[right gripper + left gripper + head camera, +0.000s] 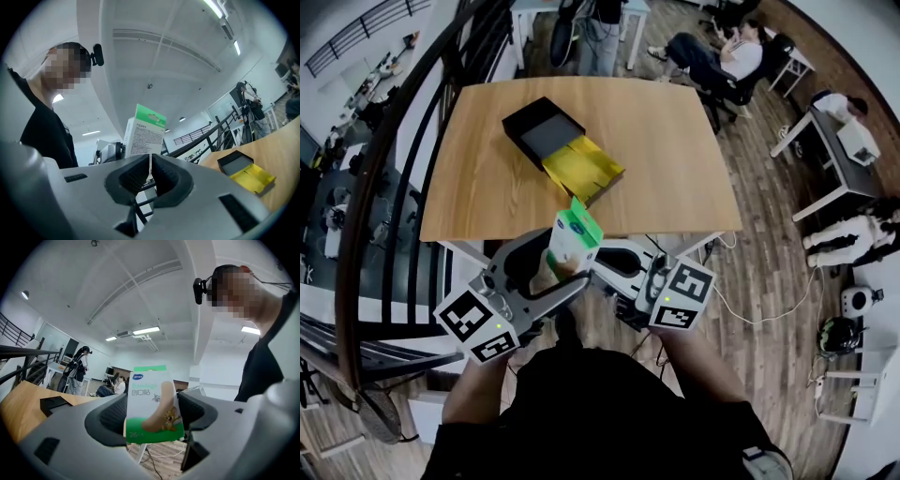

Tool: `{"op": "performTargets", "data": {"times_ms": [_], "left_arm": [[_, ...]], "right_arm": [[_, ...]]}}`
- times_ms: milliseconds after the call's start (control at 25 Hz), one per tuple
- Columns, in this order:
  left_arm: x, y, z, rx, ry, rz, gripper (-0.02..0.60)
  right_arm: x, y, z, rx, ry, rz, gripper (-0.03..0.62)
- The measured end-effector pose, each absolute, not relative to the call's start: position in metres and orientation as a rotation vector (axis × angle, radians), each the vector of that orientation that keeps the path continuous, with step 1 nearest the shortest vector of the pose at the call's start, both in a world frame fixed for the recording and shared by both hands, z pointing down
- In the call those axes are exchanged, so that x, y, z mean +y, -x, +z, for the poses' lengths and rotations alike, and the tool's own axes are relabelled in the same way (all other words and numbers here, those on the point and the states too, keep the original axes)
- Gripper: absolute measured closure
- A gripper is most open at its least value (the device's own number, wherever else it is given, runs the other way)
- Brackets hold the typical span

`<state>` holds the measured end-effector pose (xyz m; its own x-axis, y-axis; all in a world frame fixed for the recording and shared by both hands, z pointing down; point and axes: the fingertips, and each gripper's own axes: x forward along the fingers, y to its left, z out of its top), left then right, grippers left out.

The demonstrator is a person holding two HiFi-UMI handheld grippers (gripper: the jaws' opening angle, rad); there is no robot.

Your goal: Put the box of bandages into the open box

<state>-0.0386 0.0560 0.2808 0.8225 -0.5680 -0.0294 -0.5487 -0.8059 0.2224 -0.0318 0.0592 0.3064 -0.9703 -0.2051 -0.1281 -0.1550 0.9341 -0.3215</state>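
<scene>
The bandage box [574,236], white and green, stands upright in my left gripper [565,272], which is shut on it just off the table's near edge. In the left gripper view the bandage box [153,401] fills the space between the two pads, printed face toward the camera. My right gripper [617,270] is close beside it on the right, with its jaws pressed together and nothing between them. From the right gripper [150,176] I see the back of the bandage box [144,133]. The open box [565,150], a black half and a yellow half, lies on the table.
The wooden table [675,159] carries only the open box [244,172]. A dark railing [389,216] curves along the left. People sit and stand at desks beyond the table's far side. Cables lie on the wooden floor to the right.
</scene>
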Motion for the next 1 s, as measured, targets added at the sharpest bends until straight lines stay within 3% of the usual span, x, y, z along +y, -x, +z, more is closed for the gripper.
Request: {"op": "performTargets", "data": {"times_ms": [600,1000], "left_arm": [[-0.032,0.125,0.29,-0.945,-2.735,-0.213,0.233],[-0.067,0.146,0.3,-0.932,-2.718,-0.197,0.233]], "right_arm": [[-0.022,0.079,0.317,2.972,0.397,-0.472,0.556],[-0.049,0.076,0.326,2.951,0.514,-0.511,0.556]]}}
